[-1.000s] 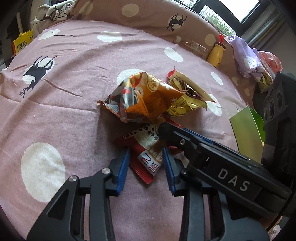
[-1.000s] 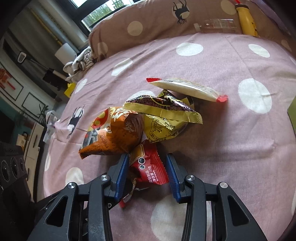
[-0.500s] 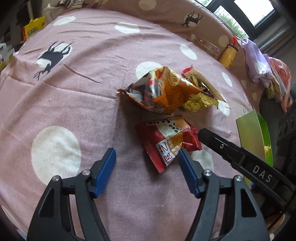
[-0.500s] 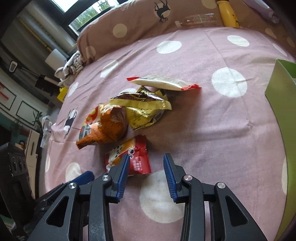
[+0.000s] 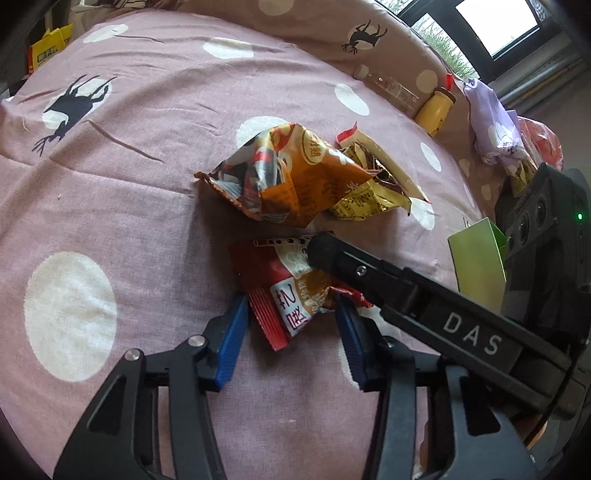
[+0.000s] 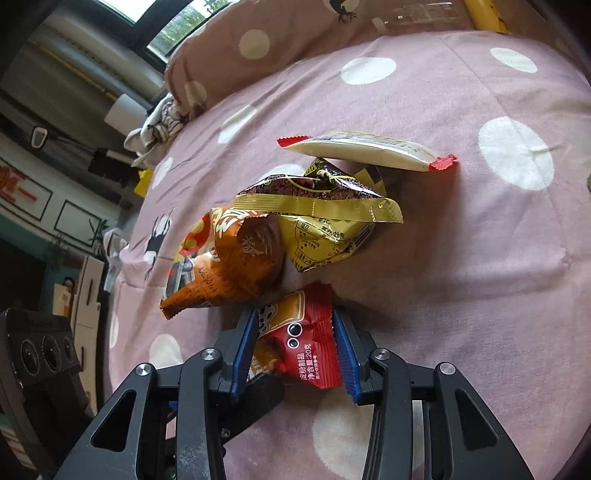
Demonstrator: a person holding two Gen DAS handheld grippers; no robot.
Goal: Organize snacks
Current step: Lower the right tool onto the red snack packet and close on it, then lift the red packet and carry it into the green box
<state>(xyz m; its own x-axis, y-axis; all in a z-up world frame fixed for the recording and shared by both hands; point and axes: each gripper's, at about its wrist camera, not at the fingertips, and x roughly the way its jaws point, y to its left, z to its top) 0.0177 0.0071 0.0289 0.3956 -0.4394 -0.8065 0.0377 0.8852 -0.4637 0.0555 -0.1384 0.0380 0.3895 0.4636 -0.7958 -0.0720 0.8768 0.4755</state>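
Note:
A small red snack packet (image 5: pixel 291 280) lies crumpled on the pink spotted bedsheet (image 5: pixel 147 206), just in front of an orange packet (image 5: pixel 295 184) and a yellow packet (image 5: pixel 365 206). My left gripper (image 5: pixel 291 300) is closing on the red packet's near end, and both blue pads touch its sides. My right gripper (image 6: pixel 294 314) is shut on the same red packet (image 6: pixel 306 347) from the opposite side; one of its black fingers (image 5: pixel 369 273) lies across the packet. A long white packet with red ends (image 6: pixel 362 149) lies behind the yellow packet (image 6: pixel 325 236) and the orange packet (image 6: pixel 236 266).
A green box (image 5: pixel 478 258) stands at the bed's right edge. A yellow bottle (image 5: pixel 434 110) and a clear bottle (image 5: pixel 388 86) lie against the spotted pillow (image 5: pixel 295 22). Purple cloth (image 5: pixel 495 125) is bunched at the far right.
My left jaws opened wide, let go of the red packet, then narrowed around it again. My right gripper drew back off the packet and returned over it.

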